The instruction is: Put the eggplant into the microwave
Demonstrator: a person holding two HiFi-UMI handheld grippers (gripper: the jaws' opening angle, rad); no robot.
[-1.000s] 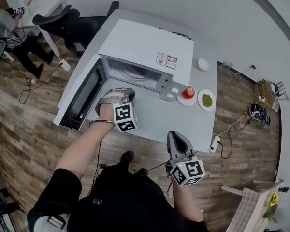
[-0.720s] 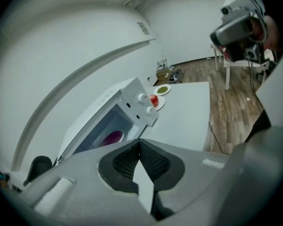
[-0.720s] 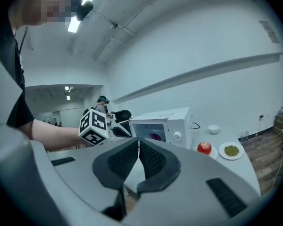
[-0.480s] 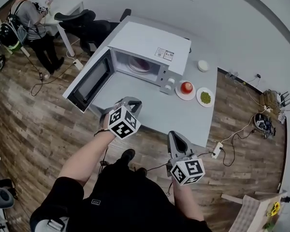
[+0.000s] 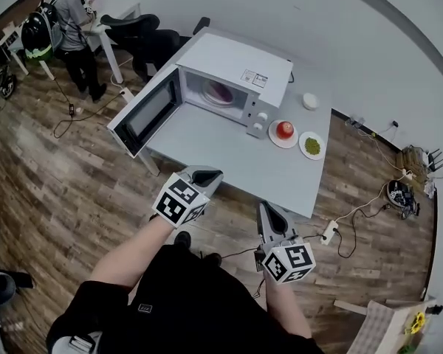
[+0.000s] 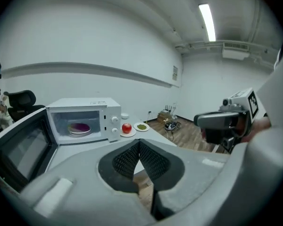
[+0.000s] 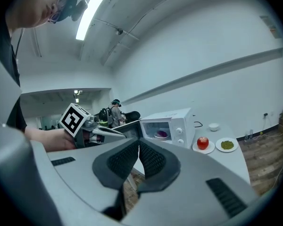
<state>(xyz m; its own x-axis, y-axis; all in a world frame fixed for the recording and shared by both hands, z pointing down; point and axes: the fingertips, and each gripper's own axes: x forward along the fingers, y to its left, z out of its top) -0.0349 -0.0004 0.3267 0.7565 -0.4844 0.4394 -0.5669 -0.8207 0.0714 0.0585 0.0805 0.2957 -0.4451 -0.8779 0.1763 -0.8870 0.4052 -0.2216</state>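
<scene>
The white microwave (image 5: 236, 65) stands on the grey table (image 5: 207, 142) with its door (image 5: 149, 113) swung open to the left. Inside, a purple eggplant (image 5: 219, 92) lies on a plate; it also shows in the left gripper view as the eggplant (image 6: 79, 126) and in the right gripper view as the eggplant (image 7: 161, 134). My left gripper (image 5: 213, 174) hangs over the table's near edge, shut and empty, its pads meeting at the left gripper (image 6: 139, 142). My right gripper (image 5: 266, 206) is off the table's near edge, also shut with nothing in it, as at the right gripper (image 7: 138, 141).
A red apple (image 5: 285, 130) on a small plate, a plate of green food (image 5: 313, 145) and a small white bowl (image 5: 310, 100) sit to the right of the microwave. A person (image 5: 70, 21) and office chairs (image 5: 144, 39) are at the back left. A power strip (image 5: 328, 231) lies on the floor.
My left gripper has drawn back from the microwave's opening to the table's near edge, rising and rolling as it came. The right gripper has pulled back a little too.
</scene>
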